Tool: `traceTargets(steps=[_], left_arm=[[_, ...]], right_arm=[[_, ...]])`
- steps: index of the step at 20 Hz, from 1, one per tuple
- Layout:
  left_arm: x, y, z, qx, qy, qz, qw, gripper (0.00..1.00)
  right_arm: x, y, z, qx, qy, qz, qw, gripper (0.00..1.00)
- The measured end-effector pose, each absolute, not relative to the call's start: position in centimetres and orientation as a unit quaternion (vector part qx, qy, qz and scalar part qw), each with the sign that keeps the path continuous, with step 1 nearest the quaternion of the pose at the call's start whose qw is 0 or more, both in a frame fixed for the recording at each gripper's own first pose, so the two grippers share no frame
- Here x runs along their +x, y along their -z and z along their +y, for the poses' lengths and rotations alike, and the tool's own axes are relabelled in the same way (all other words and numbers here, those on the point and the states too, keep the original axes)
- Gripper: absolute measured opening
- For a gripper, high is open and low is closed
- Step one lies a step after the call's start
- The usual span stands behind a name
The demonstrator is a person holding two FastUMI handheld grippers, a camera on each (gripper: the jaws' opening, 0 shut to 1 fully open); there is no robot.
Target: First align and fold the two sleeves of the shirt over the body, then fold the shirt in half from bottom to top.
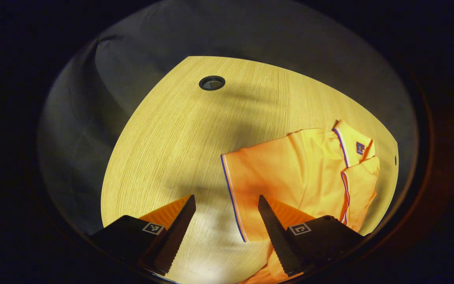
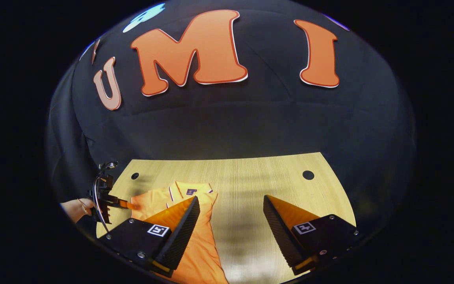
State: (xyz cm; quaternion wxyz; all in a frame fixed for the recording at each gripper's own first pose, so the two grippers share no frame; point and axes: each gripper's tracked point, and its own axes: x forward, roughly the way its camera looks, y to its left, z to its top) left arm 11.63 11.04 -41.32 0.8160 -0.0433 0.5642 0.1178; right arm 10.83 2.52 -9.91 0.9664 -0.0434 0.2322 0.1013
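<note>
Wood surface [image 1: 164,150] holds orange shirt [image 1: 302,169], sleeves folded in; left claw [image 1: 227,209] and right claw [image 2: 231,209] both spread, holding nothing.

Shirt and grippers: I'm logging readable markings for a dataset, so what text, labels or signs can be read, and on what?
No readable words.
Shirt: small dark neck label, too small to read.
Left gripper: square coded markers, patterns, not text.
Right gripper: square coded markers too.

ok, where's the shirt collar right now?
In the left gripper view the collar sits at the shirt's far right end, near the table's right edge; in the right gripper view it lies just beyond the right gripper's left finger.
</note>
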Motion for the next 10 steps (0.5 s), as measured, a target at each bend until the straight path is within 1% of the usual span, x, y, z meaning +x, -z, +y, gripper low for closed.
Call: traceTargets(steps=[3, 4, 5, 7, 8, 9, 10], left_arm=[[11.8, 41.9, 10.4, -0.056, -0.104, 0.571, 0.812, 0.98], [11.4, 42.5, 9.8, -0.066, -0.103, 0.577, 0.807, 0.89], [11.1, 42.3, 10.4, -0.055, -0.117, 0.581, 0.803, 0.81], [11.7, 42.3, 10.4, -0.066, -0.115, 0.572, 0.810, 0.51], [11.7, 42.3, 10.2, -0.069, -0.117, 0.571, 0.809, 0.26], [11.3, 42.4, 9.9, -0.071, -0.111, 0.578, 0.805, 0.20], [11.0, 42.2, 9.6, -0.072, -0.111, 0.580, 0.804, 0.20]], right_arm=[[11.0, 10.9, 1.7, -0.040, -0.093, 0.245, 0.964, 0.99], [11.0, 11.0, 1.5, -0.038, -0.091, 0.249, 0.964, 0.99], [10.9, 11.1, 1.2, -0.036, -0.090, 0.251, 0.963, 0.99], [11.0, 11.0, 1.0, -0.039, -0.087, 0.248, 0.964, 0.99], [11.0, 10.9, 0.9, -0.039, -0.086, 0.247, 0.964, 0.99], [11.1, 10.8, 0.9, -0.039, -0.086, 0.245, 0.965, 0.99], [11.2, 10.6, 0.9, -0.039, -0.085, 0.243, 0.966, 0.99]])
